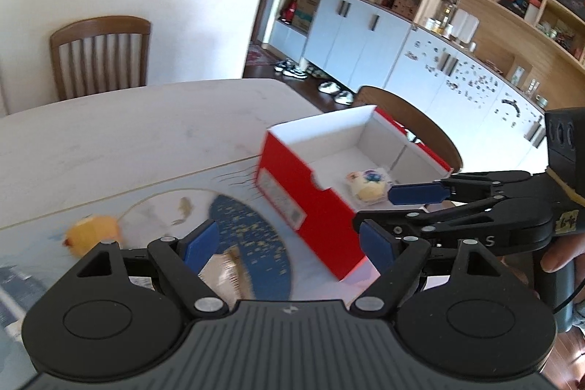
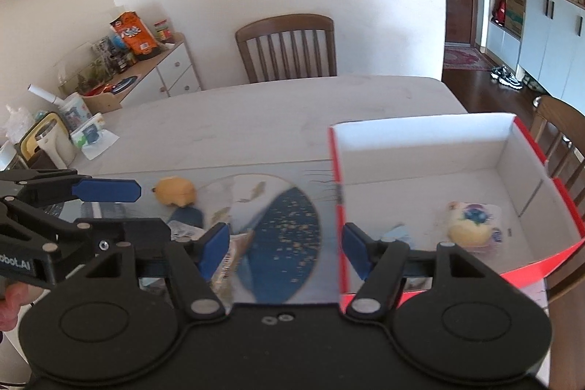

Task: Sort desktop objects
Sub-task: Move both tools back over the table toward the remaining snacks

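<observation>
While both the left gripper (image 1: 289, 245) and right gripper (image 2: 283, 249) hang with jaws wide apart and empty, a wrapped bun (image 2: 471, 223) lies inside the red box (image 2: 338, 207), and a yellow toy (image 2: 175, 194) rests on the counter (image 2: 256, 119).

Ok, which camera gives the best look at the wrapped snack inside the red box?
The right wrist view: the wrapped snack lies unobstructed on the red box's floor. In the left wrist view the snack is farther off and smaller.

both wrist cameras look steeply down over the table (image 1: 109, 141) from close above; both share the red box (image 1: 314, 218) at its right edge.
</observation>
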Available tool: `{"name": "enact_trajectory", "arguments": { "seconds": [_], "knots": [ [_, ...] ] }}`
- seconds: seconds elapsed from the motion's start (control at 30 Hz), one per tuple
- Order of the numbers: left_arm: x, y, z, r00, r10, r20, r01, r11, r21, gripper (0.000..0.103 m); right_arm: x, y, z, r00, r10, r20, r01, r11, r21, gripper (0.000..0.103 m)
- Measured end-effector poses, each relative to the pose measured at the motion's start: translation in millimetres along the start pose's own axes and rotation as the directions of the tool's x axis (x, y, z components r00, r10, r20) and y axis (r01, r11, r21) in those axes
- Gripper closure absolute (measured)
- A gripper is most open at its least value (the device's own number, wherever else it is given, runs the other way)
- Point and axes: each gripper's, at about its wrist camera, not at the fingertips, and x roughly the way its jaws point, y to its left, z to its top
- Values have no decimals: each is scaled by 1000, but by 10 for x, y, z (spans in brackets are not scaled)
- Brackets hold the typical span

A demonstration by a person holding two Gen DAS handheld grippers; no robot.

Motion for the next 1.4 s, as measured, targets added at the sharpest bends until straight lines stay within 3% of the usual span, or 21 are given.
{"name": "enact_trajectory", "arguments": {
  "seconds": [0.3, 0.53, 0.87, 1.07, 1.23, 1.4],
  "knots": [
    [-283, 409, -205, 998, 63, 23, -62, 997, -42, 19, 124, 446, -69, 999, 33, -10, -34, 999, -35, 32],
    [-505, 657, -361, 987, 150, 55, -148, 988, -42, 19, 237, 703, -152, 999, 46, -15, -46, 997, -57, 28],
    [-692, 1061, -570, 961, 268, 70, -260, 959, -111, 19, 415, 792, -242, 1000, 12, -24, -13, 999, -43, 25],
    [-715, 1273, -718, 955, 293, 47, -284, 948, -145, 19, 502, 827, -287, 1000, -5, -22, 4, 998, -57, 22],
    [-692, 1365, -803, 945, 322, 50, -312, 938, -154, 15, 607, 814, -330, 999, -27, -33, 24, 997, -68, 21],
    [-642, 1487, -832, 937, 343, 59, -328, 926, -185, 3, 772, 802, -372, 998, -51, -45, 47, 996, -79, 21]
  ]
}}
